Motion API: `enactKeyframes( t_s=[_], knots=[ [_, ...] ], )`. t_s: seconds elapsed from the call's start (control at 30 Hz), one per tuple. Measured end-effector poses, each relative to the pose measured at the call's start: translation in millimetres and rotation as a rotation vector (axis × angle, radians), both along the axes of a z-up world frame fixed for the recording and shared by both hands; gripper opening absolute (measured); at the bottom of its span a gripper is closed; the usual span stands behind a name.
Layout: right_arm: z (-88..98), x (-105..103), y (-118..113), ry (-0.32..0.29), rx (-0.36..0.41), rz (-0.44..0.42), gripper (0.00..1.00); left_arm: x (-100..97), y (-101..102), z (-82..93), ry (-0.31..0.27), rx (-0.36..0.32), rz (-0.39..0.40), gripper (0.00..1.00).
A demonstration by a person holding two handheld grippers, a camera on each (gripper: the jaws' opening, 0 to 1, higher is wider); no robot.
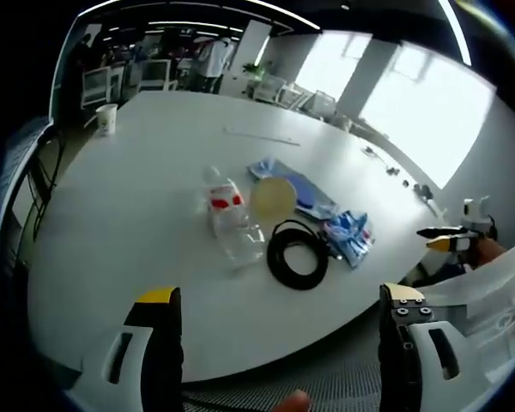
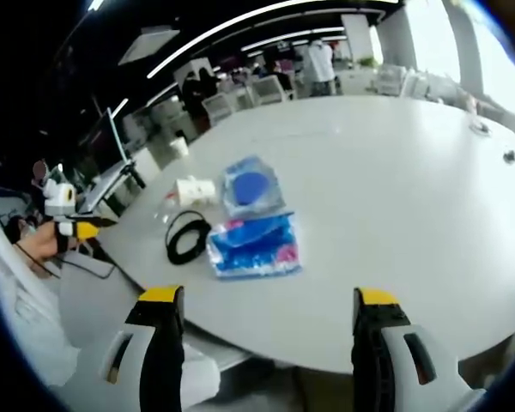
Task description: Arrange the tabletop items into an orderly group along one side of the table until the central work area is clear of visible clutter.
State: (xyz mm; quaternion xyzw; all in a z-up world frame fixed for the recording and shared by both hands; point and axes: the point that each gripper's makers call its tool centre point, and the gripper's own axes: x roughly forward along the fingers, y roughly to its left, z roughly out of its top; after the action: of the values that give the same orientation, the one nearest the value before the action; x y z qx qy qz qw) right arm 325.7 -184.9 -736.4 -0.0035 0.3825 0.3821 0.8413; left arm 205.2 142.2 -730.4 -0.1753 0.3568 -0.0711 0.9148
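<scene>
The broad white table (image 1: 137, 215) is smooth and glossy, its curved edge low in both views. The clutter sits in one loose cluster near that edge: centre-right in the left gripper view, left of centre in the right gripper view. Judged from this, no item is yet taken, so each tool should approach low and grip one item squarely.

The crinkly blue plastic packet (image 2: 255, 245) is flat and slippery. The black cable coil (image 1: 297, 253) is limp and best pinched across its loops. The clear plastic bottle (image 1: 230, 216), lying down, may roll.

The left tool (image 1: 279, 343) and right tool (image 2: 270, 343) are both spread, holding nothing.
</scene>
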Motion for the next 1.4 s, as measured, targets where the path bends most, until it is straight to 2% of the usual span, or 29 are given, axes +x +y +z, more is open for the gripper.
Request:
enactKeyframes(
  t_s=[0.77,0.93,1.4],
  knots=[
    [-4.7,-1,2,0.015,-0.014,-0.004,0.77,6.7,9,0.1,-0.008,-0.022,0.026,0.9],
    [-3.6,-1,4,0.015,-0.016,-0.002,0.77,6.4,12,-2.9,0.006,-0.01,0.01,0.9],
    [-2.8,-1,24,0.011,-0.021,0.021,0.77,5.7,12,3.5,0.0,0.001,-0.032,0.9]
  ],
)
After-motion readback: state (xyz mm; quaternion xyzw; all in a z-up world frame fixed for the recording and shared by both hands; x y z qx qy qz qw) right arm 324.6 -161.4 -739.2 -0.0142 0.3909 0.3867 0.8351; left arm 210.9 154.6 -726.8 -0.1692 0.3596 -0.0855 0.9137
